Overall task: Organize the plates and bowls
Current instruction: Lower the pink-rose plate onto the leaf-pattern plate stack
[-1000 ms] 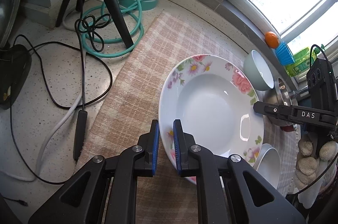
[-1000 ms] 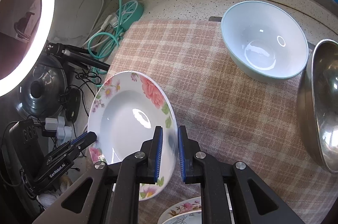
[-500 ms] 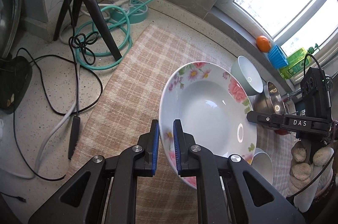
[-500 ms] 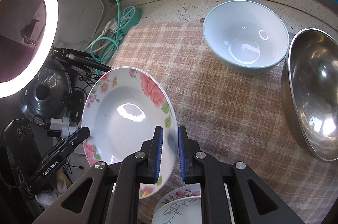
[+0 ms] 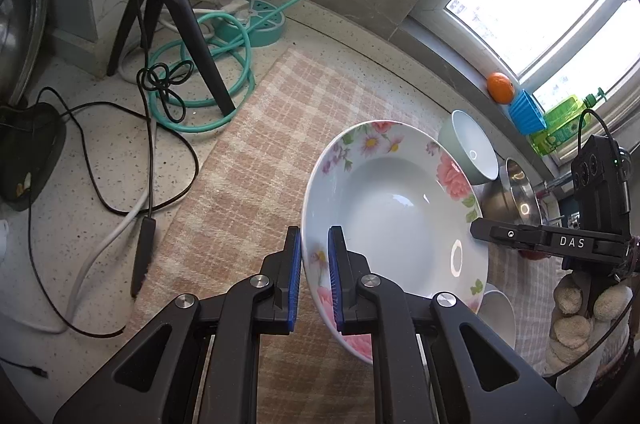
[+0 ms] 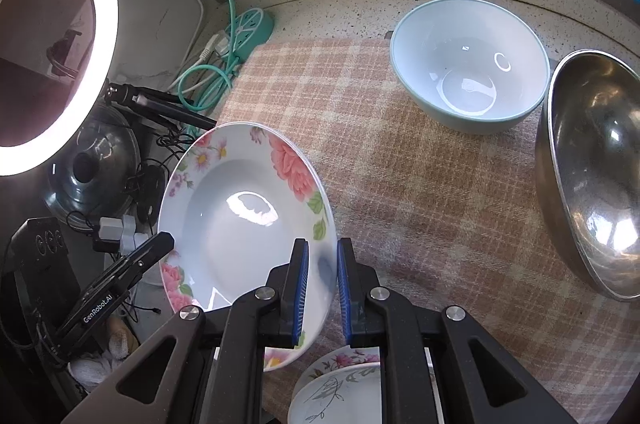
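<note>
Floral plate (image 5: 394, 220) is hanging above the plaid cloth (image 5: 256, 159), tilted, and you are carrying it on two opposite points of its rim. Your left gripper (image 5: 314, 278) is pinching the near rim, jaws narrow with only the plate's edge between the blue pads; your right gripper (image 6: 322, 286) is doing the same on the far side, jaws equally narrow, closed on the rim.

Ahead of the right tongs, well apart, the pale blue bowl (image 6: 468, 63) is sitting on the cloth, and beside it to the right the steel bowl (image 6: 596, 175) is resting tilted. Just under the right tongs a small patterned bowl (image 6: 340, 388) is standing, close below the plate's rim. Beyond the left tongs, off the cloth, the tripod (image 5: 176, 23), green cable coil (image 5: 200, 79) and black leads (image 5: 100, 151) are crowding the counter.

Judgement on the step: you are mid-carry, with the plate not yet set down. Both grips are thin edge pinches on glazed ware, so keeping the two tongs moving together and level seems to matter most; any twist between them could lever the rim out. Lowering onto open cloth between the bowls, clear of the patterned bowl beneath, looks safest, releasing only once the base is resting flat.
</note>
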Available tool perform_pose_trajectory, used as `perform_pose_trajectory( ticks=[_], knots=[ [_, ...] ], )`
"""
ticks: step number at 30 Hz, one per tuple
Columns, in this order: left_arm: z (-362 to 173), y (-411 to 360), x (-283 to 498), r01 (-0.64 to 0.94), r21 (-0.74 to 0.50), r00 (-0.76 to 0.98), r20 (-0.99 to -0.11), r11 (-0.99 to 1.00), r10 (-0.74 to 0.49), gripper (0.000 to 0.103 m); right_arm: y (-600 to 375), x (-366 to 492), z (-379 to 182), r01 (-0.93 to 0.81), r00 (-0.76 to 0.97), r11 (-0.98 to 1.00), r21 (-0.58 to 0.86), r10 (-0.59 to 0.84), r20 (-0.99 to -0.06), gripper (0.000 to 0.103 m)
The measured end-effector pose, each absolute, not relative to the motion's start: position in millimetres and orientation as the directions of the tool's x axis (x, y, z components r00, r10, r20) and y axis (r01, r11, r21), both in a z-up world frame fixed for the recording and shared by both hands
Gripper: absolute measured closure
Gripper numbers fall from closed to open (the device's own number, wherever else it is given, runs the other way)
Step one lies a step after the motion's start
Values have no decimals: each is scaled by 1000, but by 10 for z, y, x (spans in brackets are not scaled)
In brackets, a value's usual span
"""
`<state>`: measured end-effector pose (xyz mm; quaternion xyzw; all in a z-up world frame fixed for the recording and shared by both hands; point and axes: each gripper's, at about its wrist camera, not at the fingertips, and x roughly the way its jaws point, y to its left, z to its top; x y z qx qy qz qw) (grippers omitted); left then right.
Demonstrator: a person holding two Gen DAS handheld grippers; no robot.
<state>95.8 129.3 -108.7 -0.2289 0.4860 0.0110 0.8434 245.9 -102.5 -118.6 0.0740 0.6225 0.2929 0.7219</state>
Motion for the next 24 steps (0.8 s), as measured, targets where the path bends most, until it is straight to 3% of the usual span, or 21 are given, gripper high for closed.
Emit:
perform_pose_trajectory(
  ticks=[24],
  knots=[
    [-856,796,792,-193,-393,549,-803,899,-233,92,-1570,2188,-945,-307,103,825,475,525,-845,90]
  ],
)
